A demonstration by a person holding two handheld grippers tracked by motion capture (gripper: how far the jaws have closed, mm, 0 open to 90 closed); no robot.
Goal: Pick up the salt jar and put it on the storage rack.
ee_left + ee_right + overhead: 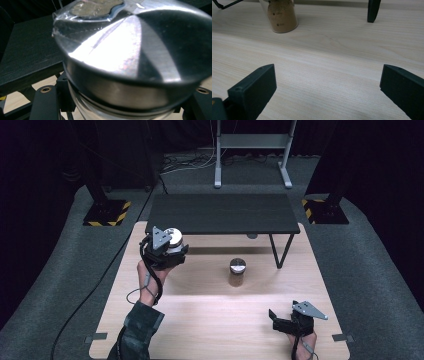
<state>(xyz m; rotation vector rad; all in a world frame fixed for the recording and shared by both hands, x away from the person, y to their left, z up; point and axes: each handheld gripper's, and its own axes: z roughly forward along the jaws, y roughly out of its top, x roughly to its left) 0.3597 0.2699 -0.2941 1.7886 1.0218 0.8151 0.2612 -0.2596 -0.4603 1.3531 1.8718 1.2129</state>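
Observation:
My left gripper (171, 249) is shut on a glass jar with a brushed silver lid (174, 237) and holds it above the left part of the wooden table (210, 320). In the left gripper view the lid (130, 50) looms very close, with the two black jaws standing low on either side of the glass. A clear taped patch (95, 7) lies on the lid's far edge. A second jar (237, 271) with brown contents and a silver lid stands upright at the table's middle; its brown lower part (282, 15) also shows. My right gripper (278, 321) rests open near the front right, its jaws (327, 90) wide over bare wood.
A low black shelf table (222, 213) stands across the back of the wooden table, near the held jar (27, 57). One of its thin legs (372, 11) comes down to the right of the brown jar. A metal stand (252, 150) is on the floor behind.

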